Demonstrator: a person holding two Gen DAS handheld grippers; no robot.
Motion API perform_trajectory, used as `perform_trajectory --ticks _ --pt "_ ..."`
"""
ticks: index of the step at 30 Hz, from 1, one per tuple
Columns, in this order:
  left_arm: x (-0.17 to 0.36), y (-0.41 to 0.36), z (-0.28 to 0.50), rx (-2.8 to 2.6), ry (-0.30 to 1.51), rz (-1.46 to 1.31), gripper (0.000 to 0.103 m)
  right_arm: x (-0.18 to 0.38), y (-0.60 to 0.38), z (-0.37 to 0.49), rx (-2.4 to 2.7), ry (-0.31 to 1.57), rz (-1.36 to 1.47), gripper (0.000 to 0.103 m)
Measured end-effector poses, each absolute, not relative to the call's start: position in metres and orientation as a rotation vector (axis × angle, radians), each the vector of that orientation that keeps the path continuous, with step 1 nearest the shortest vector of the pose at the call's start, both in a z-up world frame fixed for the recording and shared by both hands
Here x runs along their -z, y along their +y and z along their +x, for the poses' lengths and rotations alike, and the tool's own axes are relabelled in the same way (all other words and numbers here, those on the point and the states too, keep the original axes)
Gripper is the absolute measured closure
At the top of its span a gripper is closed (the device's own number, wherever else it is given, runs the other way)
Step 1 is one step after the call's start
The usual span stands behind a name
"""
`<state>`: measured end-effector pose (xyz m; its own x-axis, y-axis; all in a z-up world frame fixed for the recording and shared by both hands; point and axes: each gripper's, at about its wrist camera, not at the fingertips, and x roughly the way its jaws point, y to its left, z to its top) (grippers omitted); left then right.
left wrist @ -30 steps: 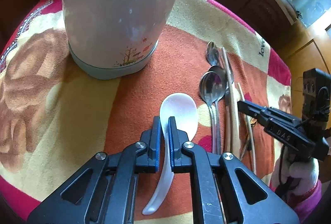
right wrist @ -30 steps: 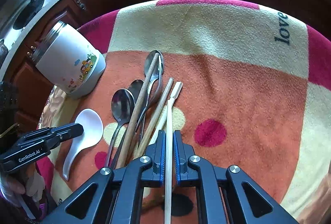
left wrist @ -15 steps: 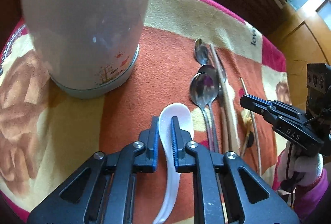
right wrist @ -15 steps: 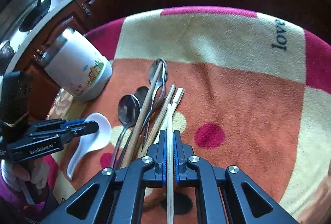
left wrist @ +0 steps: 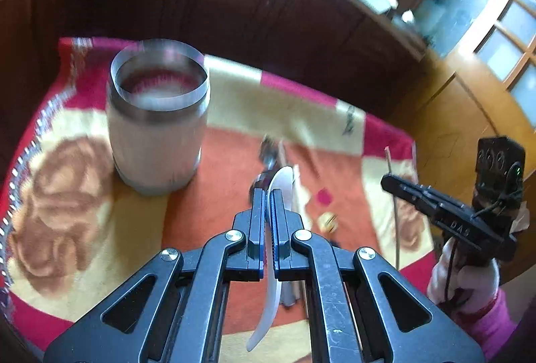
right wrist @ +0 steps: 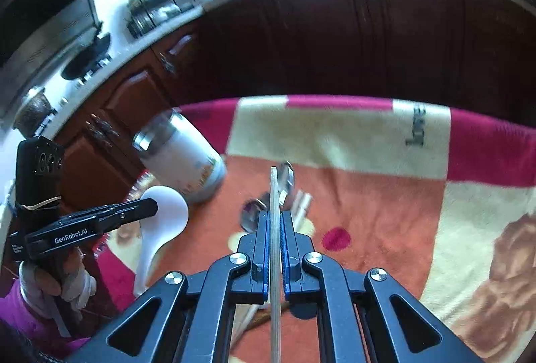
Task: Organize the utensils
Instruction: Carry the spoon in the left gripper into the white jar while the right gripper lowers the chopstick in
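Note:
A white plastic spoon (left wrist: pixel 283 178) is lifted off the cloth, and my left gripper (left wrist: pixel 267 192) is closing its jaws tight on the handle, which hangs down behind them. From the right wrist view the spoon (right wrist: pixel 165 208) and left gripper (right wrist: pixel 152 205) show at the left. My right gripper (right wrist: pixel 274 214) is shut on a thin wooden chopstick (right wrist: pixel 274 188) that points forward, also raised. In the left wrist view the right gripper (left wrist: pixel 385 180) and its chopstick (left wrist: pixel 388 158) are at the right. An open white jar (left wrist: pixel 155 141) with a steel rim stands upright at the left.
Metal spoons (right wrist: pixel 286 177) and pale chopsticks (right wrist: pixel 301 202) lie on the patterned blanket (right wrist: pixel 385 195) below both grippers. Dark wooden cabinets (left wrist: pixel 234 11) rise behind the table. A stove counter (right wrist: pixel 83 61) runs at the far left. Gloved hands (right wrist: pixel 67 286) hold the grippers.
Both grippers have risen from the cloth. The white spoon has come up in the left gripper and the chopstick in the right. The jar's open top has come into sight.

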<state>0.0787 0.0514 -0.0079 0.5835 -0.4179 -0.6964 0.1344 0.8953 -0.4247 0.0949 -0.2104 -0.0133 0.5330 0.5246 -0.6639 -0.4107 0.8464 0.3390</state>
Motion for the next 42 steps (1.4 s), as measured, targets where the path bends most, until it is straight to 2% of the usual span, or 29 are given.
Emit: perform_trajectory --ticks 9,19,33,42 --pt "-0.067 0.103 0.101 0.218 0.681 -0.401 0.101 -0.057 -0.148 0.110 -0.665 0.675 0.168 0.098" --pt "-0.078 0.161 0.150 0.112 0.592 -0.464 0.101 -0.094 -0.059 0.170 -0.707 0.572 0.203 0.098" --pt "-0.041 0.174 0.193 0.104 0.531 -0.535 0.101 -0.072 -0.005 0.231 -0.668 0.471 0.266 0.098" --pt "-0.014 0.160 0.188 0.091 0.565 -0.491 0.101 -0.031 -0.014 0.240 -0.644 0.541 0.271 0.098"
